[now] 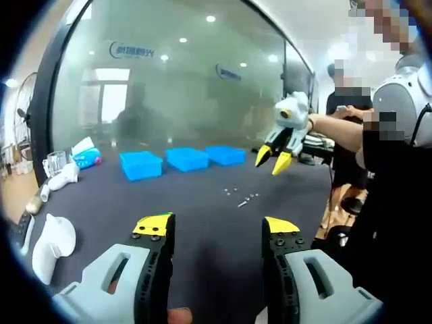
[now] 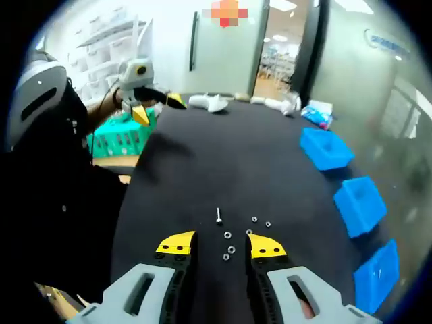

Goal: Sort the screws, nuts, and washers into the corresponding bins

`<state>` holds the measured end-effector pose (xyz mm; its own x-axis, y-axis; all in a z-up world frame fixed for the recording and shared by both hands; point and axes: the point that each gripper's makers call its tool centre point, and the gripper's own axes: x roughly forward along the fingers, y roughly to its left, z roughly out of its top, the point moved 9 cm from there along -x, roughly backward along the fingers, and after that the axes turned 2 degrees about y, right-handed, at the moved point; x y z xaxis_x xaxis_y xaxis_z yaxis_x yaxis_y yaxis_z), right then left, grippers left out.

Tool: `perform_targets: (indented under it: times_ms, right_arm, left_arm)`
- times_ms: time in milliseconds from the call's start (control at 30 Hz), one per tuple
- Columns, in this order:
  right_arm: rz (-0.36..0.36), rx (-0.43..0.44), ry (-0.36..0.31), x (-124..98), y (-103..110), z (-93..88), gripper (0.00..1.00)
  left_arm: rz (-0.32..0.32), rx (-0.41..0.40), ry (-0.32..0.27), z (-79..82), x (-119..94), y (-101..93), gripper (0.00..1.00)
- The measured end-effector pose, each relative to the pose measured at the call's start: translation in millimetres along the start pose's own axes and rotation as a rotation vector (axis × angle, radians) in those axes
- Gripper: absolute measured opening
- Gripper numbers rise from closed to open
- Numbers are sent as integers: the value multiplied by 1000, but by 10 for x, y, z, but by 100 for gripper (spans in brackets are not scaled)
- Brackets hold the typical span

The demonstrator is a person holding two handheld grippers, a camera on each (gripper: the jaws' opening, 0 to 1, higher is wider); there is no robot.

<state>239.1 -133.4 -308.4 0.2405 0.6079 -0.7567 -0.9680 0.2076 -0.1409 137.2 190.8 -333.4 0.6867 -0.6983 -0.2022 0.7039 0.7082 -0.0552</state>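
The right gripper (image 2: pixel 221 244) hovers with fingers parted over loose hardware (image 2: pixel 233 236) mid-tabletop (image 2: pixel 223 162). The left gripper (image 1: pixel 214 228), fingers also released, faces three blue bins (image 1: pixel 183 160) along the far edge by a glass wall (image 1: pixel 175 81).

Glass wall (image 1: pixel 182 88) carries blue logo lettering in two spots, too blurred to read.
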Motion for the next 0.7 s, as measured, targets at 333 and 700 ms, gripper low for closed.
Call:
perform_targets:
  times_ms: [333, 700]
  right_arm:
    - [104, -93, 200, 437, 18, 160, 21]
    - [153, -157, 348, 820, 91, 271, 17]
  left_arm:
    - [23, -17, -9, -58, -30, 62, 50]
    - [29, -36, -21, -133, -55, 112, 50]
